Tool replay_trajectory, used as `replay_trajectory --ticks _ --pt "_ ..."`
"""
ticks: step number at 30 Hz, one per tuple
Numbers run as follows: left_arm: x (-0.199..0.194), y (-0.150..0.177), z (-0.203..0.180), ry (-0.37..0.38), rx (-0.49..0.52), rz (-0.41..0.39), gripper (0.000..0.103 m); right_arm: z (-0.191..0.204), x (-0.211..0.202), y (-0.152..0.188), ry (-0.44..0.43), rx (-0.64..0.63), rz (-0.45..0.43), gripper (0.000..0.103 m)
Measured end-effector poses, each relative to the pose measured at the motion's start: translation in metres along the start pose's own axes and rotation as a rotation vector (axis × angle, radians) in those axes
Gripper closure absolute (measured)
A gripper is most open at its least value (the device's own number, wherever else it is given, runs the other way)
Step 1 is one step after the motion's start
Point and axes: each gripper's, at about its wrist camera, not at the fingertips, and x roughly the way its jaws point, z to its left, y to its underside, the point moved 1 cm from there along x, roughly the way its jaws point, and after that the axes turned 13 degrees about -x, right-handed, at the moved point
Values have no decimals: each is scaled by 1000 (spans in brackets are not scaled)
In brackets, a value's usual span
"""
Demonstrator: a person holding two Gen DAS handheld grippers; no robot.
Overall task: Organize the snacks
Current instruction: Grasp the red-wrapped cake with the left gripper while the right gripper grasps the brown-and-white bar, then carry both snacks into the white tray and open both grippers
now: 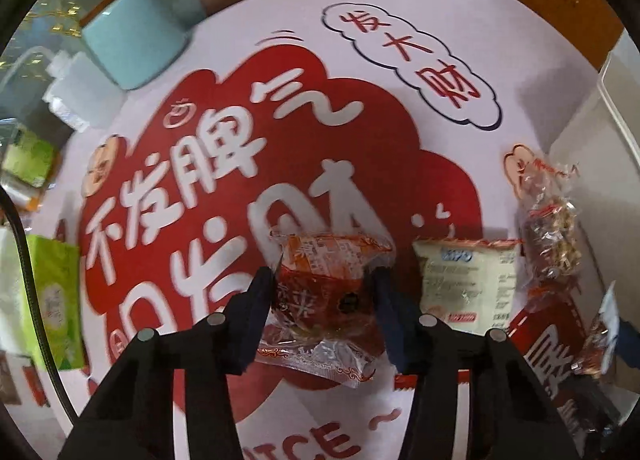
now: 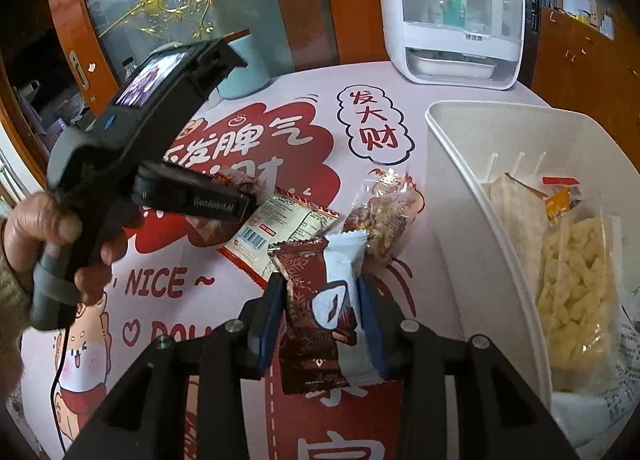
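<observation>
My left gripper [image 1: 324,274] points down at the table, and its pads press both sides of an orange-red snack in a clear wrapper [image 1: 320,312] that lies on the printed mat [image 1: 360,108]. My right gripper [image 2: 322,284] is shut on a brown-and-white snack packet [image 2: 320,324] and holds it upright above the mat, just left of the white bin [image 2: 448,164]. The bin holds a pale puffed-snack bag [image 2: 572,292] and other packets. A cream packet [image 1: 468,280] and a nut bar in a clear wrapper [image 1: 548,228] lie on the mat between the two grippers.
A white countertop appliance [image 2: 452,20] stands at the table's far edge. A light blue canister [image 1: 136,36] sits at the far left, and a green tissue pack [image 1: 52,292] at the left edge. A person's hand [image 2: 60,228] grips the left tool's handle.
</observation>
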Motion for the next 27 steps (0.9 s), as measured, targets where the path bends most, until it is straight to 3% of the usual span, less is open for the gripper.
replay_trajectory --ticks 6,16,27 --pt "-56 22 11 7 -86 -80 55 -3 -25 -4 -15 22 -49 66" --pt "-192 58 -15 153 -217 -294 55 -12 -101 -14 -50 41 -197 66" --pt "-264 55 -106 179 -146 -477 54 -59 -178 -8 116 72 -313 65"
